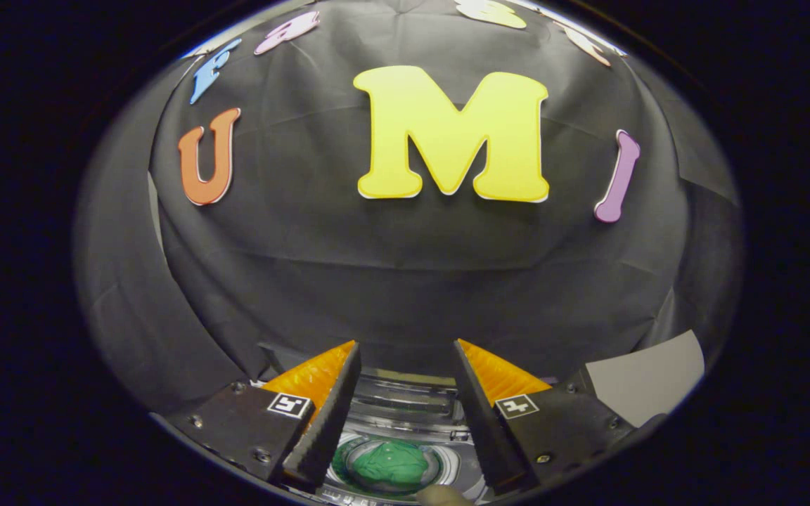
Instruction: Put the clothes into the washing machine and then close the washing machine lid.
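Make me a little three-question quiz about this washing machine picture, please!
1. True or false: the tool is squeezing the green cloth.
2. Where is the green cloth? A) draped over a finger B) down in the washer drum, seen between the fingers C) hanging on the wall
3. Fill in: the tool's fingers are ____ (open/shut).

Key: 1. False: the fingers are spread apart and hold nothing, with the cloth lying below them. 2. B. 3. open.
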Available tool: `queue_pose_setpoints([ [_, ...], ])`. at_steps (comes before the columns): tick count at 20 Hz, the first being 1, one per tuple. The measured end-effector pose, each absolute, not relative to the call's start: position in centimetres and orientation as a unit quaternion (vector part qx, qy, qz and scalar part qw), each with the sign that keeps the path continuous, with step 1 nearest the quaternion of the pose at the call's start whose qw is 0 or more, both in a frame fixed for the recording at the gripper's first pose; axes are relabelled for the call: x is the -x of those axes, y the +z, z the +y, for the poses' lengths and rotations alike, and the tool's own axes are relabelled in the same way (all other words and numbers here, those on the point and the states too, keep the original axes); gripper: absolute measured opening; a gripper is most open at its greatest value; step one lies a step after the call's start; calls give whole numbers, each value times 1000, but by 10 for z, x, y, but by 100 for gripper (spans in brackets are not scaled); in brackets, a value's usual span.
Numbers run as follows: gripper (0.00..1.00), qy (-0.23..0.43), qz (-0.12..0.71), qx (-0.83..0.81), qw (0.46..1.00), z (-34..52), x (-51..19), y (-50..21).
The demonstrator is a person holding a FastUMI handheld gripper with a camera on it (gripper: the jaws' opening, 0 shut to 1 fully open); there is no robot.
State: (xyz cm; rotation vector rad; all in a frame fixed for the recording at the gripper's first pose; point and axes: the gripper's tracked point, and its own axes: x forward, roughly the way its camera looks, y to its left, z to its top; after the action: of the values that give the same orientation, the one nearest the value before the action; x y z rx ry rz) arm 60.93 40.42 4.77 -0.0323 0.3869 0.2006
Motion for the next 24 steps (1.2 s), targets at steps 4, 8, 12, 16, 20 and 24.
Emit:
queue_pose_setpoints([
  [4,82,87,203,15,975,408,-630,38],
  [8,81,71,226,9,971,409,-649,20],
  [12,81,56,251,2,966,411,-658,-2],
  [16,81,46,260,-7,964,414,-660,-16],
  [20,82,36,259,-9,965,413,-658,-18],
  [24,82,34,241,-5,970,413,-652,-18],
])
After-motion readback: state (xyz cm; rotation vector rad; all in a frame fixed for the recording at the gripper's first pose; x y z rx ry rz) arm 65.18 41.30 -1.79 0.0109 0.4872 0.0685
